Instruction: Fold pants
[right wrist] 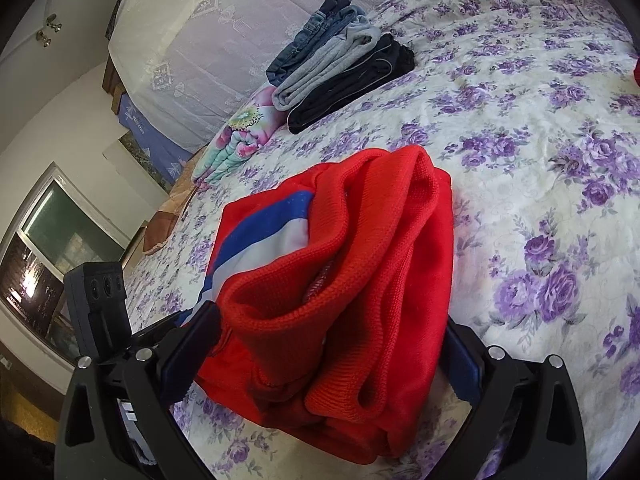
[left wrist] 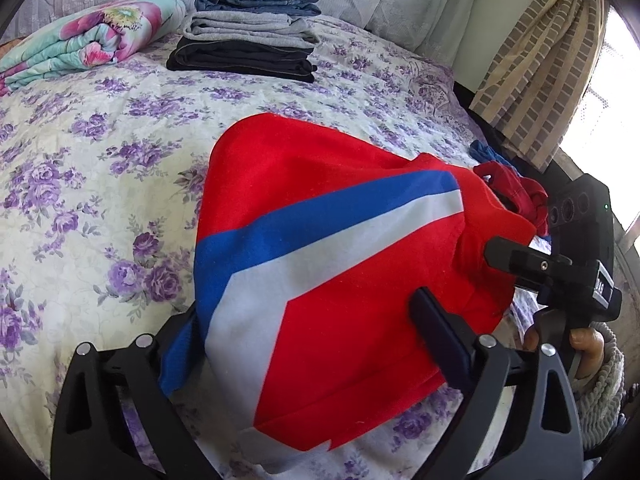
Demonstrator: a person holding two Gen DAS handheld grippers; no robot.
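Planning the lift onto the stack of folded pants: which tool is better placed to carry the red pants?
Right, probably. The thick ribbed end of the red pants sits squarely inside the right tool; the left tool straddles only the flat striped end, one finger hidden.

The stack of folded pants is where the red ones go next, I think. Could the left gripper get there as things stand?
Probably yes. Only bare floral bedspread lies between the red pants and the stack of folded pants. The left gripper straddles the red pants.
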